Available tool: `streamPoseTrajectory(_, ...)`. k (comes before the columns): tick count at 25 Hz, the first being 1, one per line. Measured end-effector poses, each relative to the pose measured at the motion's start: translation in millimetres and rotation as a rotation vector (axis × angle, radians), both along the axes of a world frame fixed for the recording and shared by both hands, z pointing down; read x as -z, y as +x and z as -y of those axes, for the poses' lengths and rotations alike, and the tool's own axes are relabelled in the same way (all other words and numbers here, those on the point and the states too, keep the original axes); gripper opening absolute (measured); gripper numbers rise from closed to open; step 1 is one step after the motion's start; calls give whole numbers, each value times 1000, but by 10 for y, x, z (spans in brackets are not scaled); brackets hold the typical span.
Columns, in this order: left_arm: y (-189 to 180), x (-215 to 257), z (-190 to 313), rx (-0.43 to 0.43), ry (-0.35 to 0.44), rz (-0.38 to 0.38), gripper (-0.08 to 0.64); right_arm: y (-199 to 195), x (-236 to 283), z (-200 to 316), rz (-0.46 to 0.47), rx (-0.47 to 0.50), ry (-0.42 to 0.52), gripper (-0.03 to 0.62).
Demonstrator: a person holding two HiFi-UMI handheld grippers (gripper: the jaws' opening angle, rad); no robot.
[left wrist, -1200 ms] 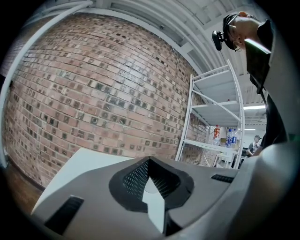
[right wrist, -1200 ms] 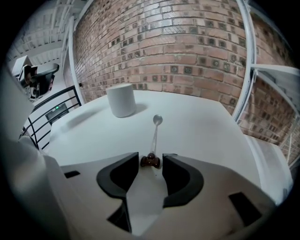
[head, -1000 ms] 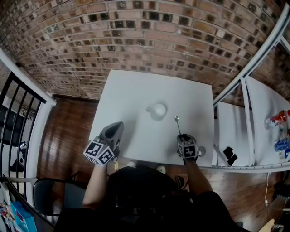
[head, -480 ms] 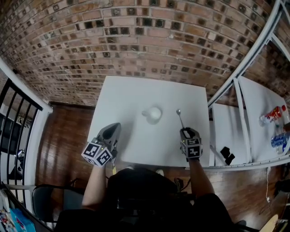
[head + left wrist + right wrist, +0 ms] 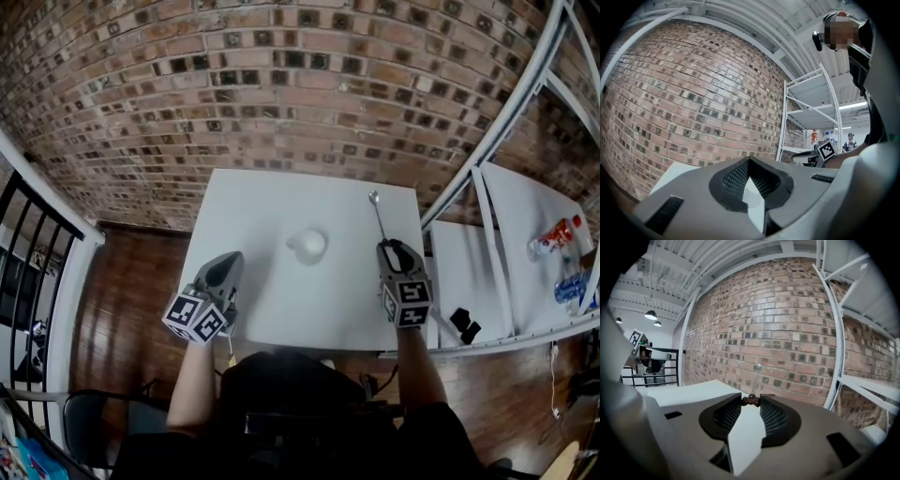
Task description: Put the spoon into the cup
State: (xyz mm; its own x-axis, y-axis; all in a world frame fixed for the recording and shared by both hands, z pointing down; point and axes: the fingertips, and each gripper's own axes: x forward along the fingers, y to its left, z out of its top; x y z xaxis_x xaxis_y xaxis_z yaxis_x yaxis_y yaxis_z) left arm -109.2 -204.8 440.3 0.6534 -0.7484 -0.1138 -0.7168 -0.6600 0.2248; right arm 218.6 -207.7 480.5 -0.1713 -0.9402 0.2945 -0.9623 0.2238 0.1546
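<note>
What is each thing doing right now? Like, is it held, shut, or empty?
spoon: gripped at its handle end, up in the air, bowl pointing away.
cup: standing on the table, nothing sticking out of it.
right gripper: shut on the spoon.
left gripper: shut, holding nothing.

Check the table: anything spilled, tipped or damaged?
Nothing stands out. The small white cup sits on the white table, nothing spilled; the right gripper holds the thin metal spoon by its handle.
</note>
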Motion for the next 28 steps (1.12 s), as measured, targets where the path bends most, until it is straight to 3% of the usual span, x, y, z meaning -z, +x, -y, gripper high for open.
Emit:
streamPoseTrajectory(5, -15, 32, -11, 12, 11, 0, 3, -219, 202, 25, -72, 82, 50, 127)
streamPoseTrajectory(10, -24, 38, -52, 15, 13, 6, 3, -478, 134, 114, -112, 192, 19, 127)
streamPoseTrajectory(19, -113, -39, -152, 50, -11, 10, 3, -785, -587, 77, -50, 403, -233, 127)
streamPoseTrajectory(28, -240, -115, -227, 82, -31, 7, 3, -917, -1158, -83, -84, 475, -441, 127)
